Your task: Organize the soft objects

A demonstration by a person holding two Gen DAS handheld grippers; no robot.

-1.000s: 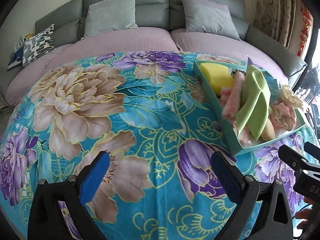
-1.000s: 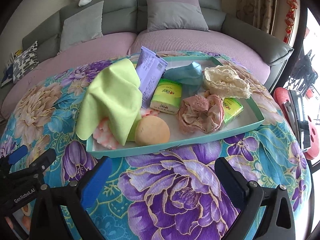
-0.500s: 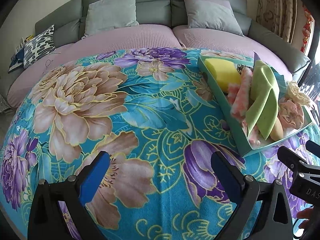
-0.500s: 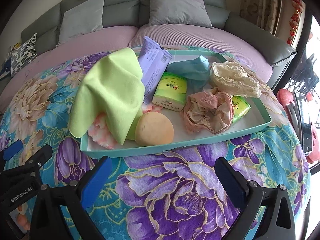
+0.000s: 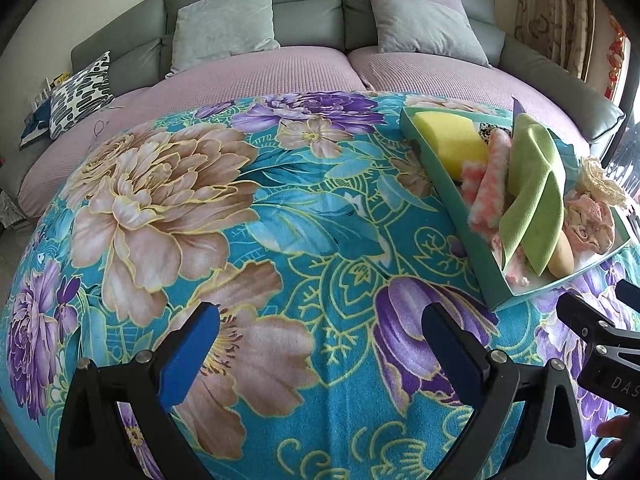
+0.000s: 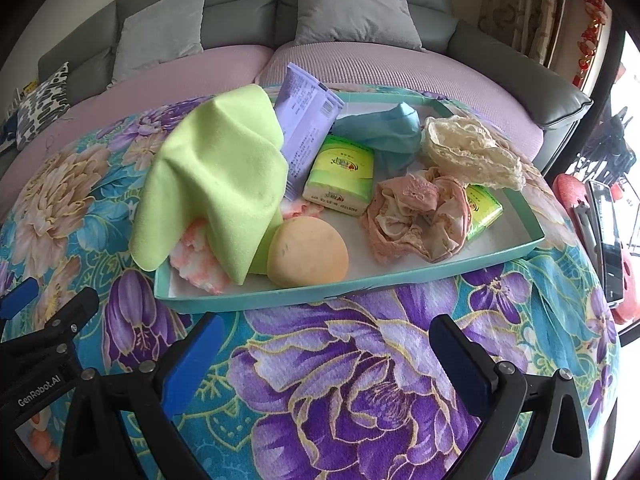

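A teal tray sits on a flowered blanket. Inside it lie a lime cloth, a round orange sponge, a pink-and-white fluffy cloth, a purple packet, two green tissue packs, a teal cloth, a pink lace piece and a cream lace piece. A yellow sponge lies at the tray's far left end. My right gripper stands open just short of the tray's near rim. My left gripper is open over bare blanket, left of the tray.
A grey sofa with lilac seats curves behind the blanket, with grey cushions and a patterned pillow. A red object with a phone lies off the blanket's right edge.
Both grippers have moved forward over the blanket, so the tray looms larger in the right wrist view. Both stay open, and nothing in the tray has moved.
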